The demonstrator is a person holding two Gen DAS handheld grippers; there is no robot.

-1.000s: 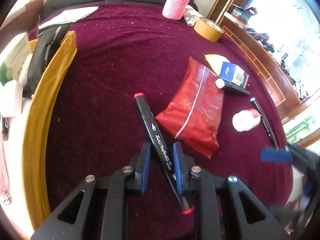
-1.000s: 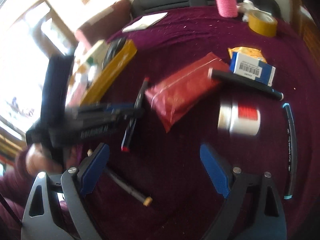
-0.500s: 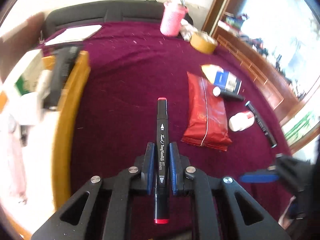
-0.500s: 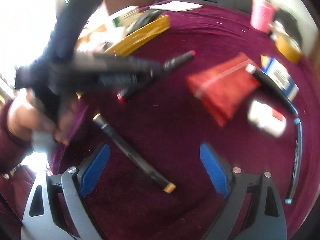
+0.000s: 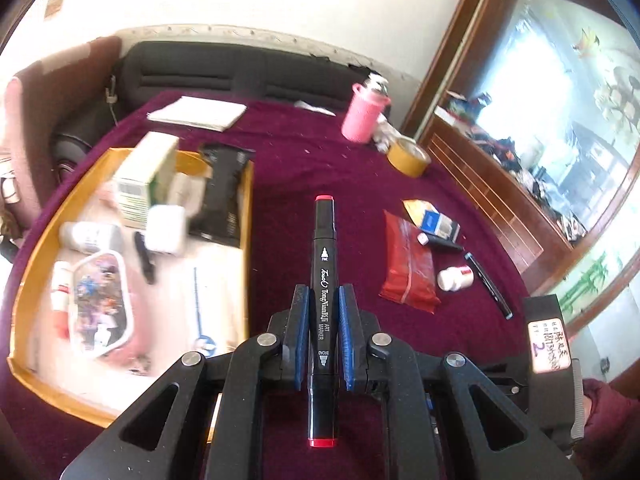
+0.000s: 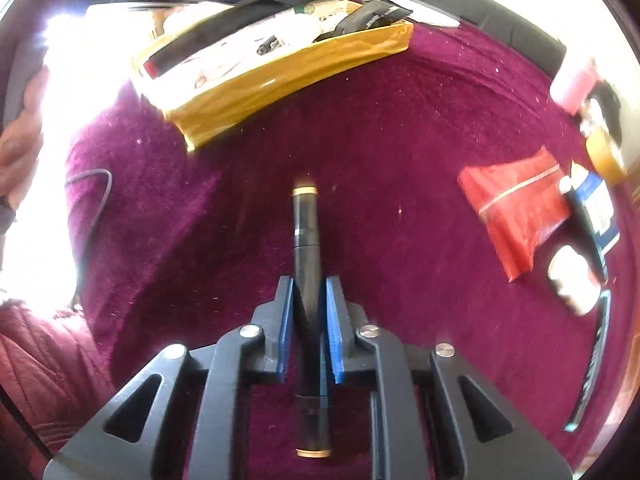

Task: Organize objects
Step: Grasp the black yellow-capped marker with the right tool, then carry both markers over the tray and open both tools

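- We see the left gripper [image 5: 323, 334] clenched on a black art marker [image 5: 323, 280] with red ends; its blue pads press the barrel on both sides, and the marker runs straight out along the fingers.
- The held marker hangs above the maroon cloth [image 5: 320, 168], just right of the yellow tray [image 5: 246, 216], whose near right wall lies beside the gripper's left finger.
- In the tray we make out a green-and-white box [image 5: 146, 182], a black packet [image 5: 220, 196], a white jar [image 5: 90, 236] and a printed clear case [image 5: 100, 300]; this part of the left view is blurred.
- To the right on the cloth lie a red pouch [image 5: 408, 264], a blue-and-white box [image 5: 440, 224], a small white bottle with a red band [image 5: 454, 278] and a thin black pen [image 5: 488, 284], all close together.
- Far off stand a pink cup [image 5: 364, 114] and a roll of tan tape [image 5: 408, 156]; a white notepad [image 5: 198, 114] lies at the far left.
- The right gripper [image 6: 308, 328] is grasping a black pen with gold ends [image 6: 306, 232], its pads closed against the barrel, over the cloth on the near side of the tray.
- We cannot tell from the right view whether this pen is lifted clear of the cloth.
- A hand [image 6: 20, 148] shows at that view's left edge.
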